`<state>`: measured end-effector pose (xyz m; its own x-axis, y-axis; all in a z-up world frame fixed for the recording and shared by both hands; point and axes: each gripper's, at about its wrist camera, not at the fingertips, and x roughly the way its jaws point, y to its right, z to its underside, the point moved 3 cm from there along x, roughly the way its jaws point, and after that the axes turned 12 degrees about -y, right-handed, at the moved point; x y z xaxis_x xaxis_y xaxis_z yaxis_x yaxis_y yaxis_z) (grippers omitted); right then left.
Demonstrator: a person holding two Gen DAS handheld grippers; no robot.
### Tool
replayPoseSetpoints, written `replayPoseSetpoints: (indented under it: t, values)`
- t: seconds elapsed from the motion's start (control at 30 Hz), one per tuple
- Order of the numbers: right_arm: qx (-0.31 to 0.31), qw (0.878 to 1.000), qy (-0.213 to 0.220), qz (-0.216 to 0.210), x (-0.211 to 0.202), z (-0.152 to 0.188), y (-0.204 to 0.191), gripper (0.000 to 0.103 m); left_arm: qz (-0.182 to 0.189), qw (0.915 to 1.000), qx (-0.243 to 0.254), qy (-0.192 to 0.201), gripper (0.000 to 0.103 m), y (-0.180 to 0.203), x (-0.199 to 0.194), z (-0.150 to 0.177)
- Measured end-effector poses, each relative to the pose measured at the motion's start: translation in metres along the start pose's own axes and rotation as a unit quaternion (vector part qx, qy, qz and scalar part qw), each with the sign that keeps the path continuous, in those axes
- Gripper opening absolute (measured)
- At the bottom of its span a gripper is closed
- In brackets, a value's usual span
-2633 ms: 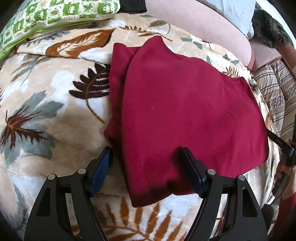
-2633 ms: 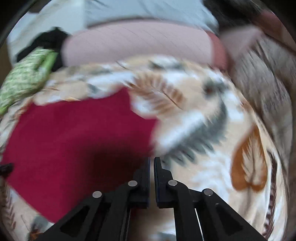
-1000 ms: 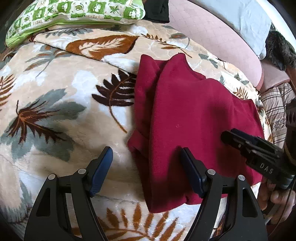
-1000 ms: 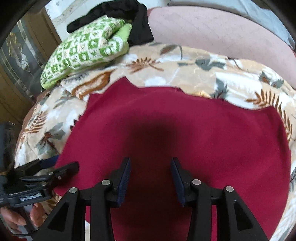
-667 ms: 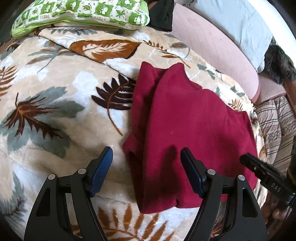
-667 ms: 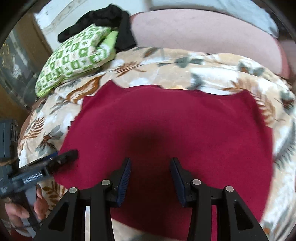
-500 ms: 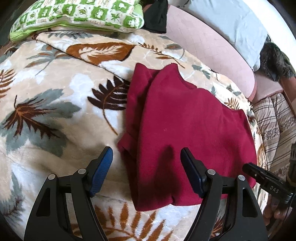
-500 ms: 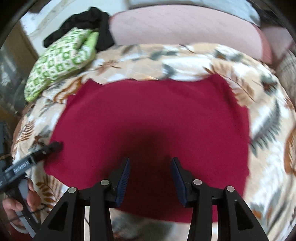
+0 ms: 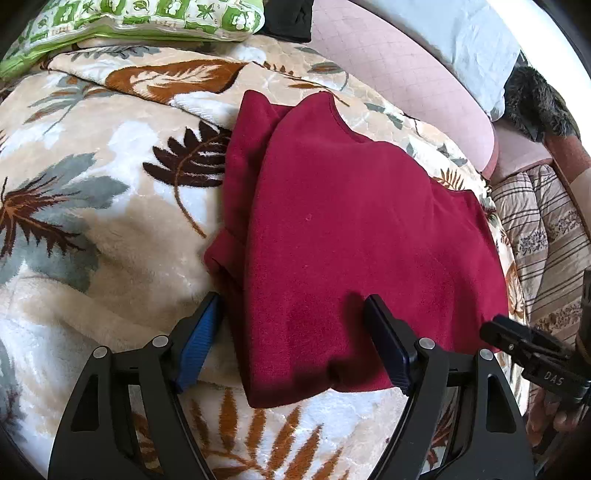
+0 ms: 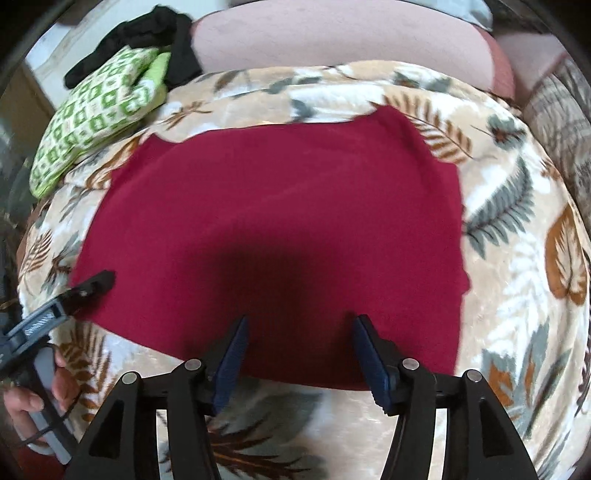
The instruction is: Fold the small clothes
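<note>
On plush leaf-print blanket: folded maroon fleece garment; both tools agape, empty.

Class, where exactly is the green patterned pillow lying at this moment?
The green patterned pillow lies at the far left edge of the leaf-print blanket, beside a black garment, beyond the red garment.

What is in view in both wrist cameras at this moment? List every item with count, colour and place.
red garment: one, dark red, partly folded, lying on the blanket
blanket: one, cream with brown and grey leaves, covering the bed
pillow: one, green and white, far left corner
black cloth: one, black, behind the pillow
pink cushion: one, pink, along the far edge
striped bedding: one, beige striped, far right
left hand-held gripper: one, black with blue pads, open, at the garment's near-left corner
right hand-held gripper: one, black with blue pads, open, over the garment's near edge
</note>
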<state>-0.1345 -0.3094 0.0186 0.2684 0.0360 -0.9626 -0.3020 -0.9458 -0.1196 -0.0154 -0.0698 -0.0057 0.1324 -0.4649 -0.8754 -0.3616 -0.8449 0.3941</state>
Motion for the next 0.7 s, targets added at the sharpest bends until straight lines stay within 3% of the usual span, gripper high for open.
replayPoseSetpoints:
  t: [0.3,0.47,0.7]
  values:
    - [-0.023,0.999,0.016,-0.023,0.000,-0.024,-0.036,0.062,0.001,0.9987,-0.038,0.035,0.079,-0.017,-0.021,-0.003]
    - [-0.042,0.998,0.013,-0.045,0.017,-0.050,-0.060,0.062,-0.007,0.9972,-0.070,0.026,0.079,-0.034,-0.022,-0.004]
    - [-0.063,0.997,0.008,-0.054,0.031,-0.095,-0.095,0.062,-0.006,0.9976,-0.067,0.019,0.079,-0.033,-0.016,-0.002]
